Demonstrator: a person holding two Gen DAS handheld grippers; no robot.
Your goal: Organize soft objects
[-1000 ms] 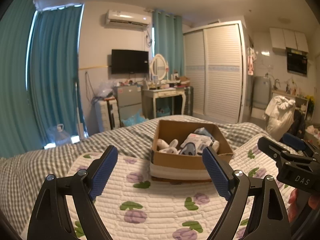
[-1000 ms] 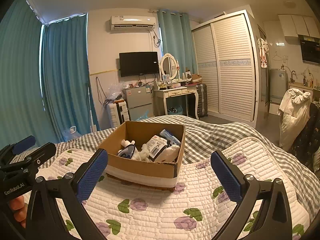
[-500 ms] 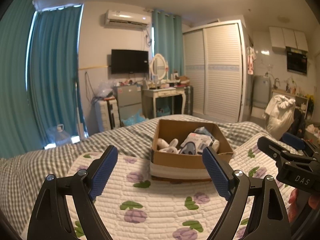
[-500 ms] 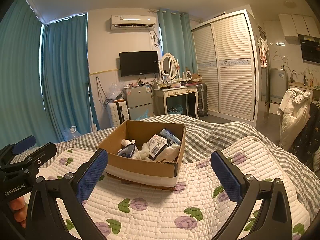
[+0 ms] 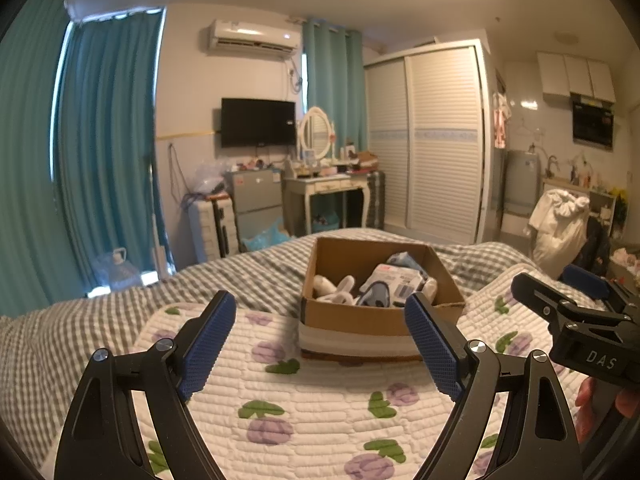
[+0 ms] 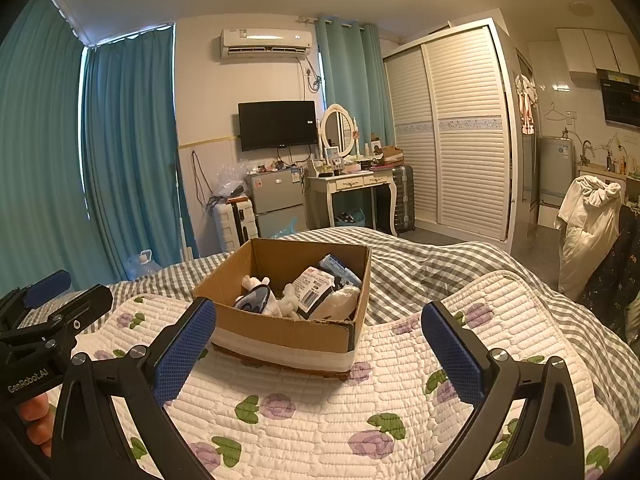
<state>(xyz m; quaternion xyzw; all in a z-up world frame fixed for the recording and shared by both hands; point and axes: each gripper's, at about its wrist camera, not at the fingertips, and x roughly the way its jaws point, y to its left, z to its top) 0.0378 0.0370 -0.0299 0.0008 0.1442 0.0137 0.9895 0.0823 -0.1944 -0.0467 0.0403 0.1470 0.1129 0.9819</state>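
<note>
Both tongs wide open, empty, short of the brown cardboard box ahead.
Left gripper, right gripper: white plush toy inside likely light, squashy; pinch its body.

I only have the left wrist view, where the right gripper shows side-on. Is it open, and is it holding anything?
Observer: The right gripper is open and empty, facing the box.
Operator: What in the box is hidden behind the finger in my view?
Observer: A white soft bundle in the near corner, beside a labelled packet.
Operator: Is the left gripper hand-held?
Observer: Yes, a hand shows under its body.
</note>
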